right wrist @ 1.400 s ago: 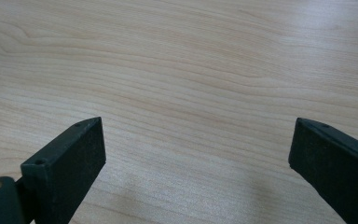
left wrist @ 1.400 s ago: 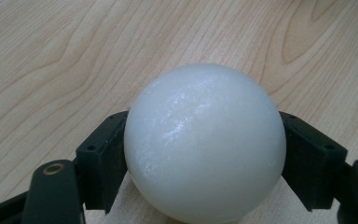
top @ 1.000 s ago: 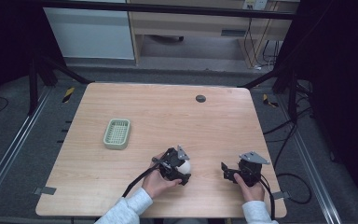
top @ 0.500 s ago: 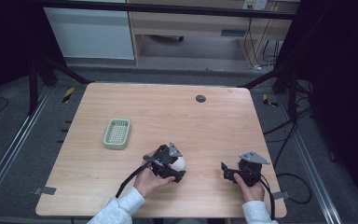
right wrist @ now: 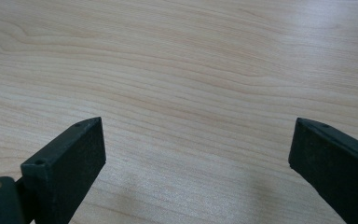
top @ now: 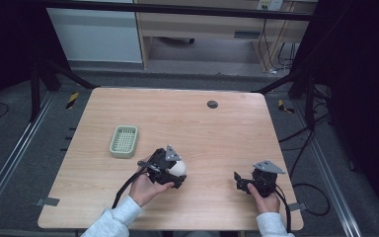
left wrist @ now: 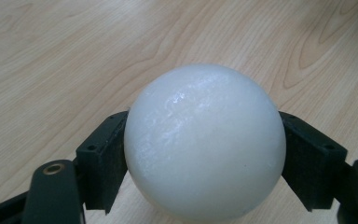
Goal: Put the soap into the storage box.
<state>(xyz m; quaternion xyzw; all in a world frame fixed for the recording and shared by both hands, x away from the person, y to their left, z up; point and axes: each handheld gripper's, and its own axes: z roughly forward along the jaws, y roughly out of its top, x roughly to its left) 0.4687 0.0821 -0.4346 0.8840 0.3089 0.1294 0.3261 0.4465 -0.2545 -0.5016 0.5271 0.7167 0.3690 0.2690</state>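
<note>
On the left of the desk (top: pixel 103 197) the pale green basket (top: pixel 124 141) sits alone, well apart from both of my hands. Toward the middle, my left gripper (top: pixel 170 170) is clamped on the white ball (top: pixel 177 168), and in the left gripper view both black pads press the ball (left wrist: pixel 204 140) at its widest line, low over the wood. I judge the step in hand to be carrying the ball, likely toward the basket; to do it well I hold the squeeze steady across the ball's middle, since a smooth sphere can slip out if the pads ride high or low, and lift before moving sideways. At right, my right gripper (top: pixel 244 181) rests near the desk's edge with jaws spread wide, holding nothing.
</note>
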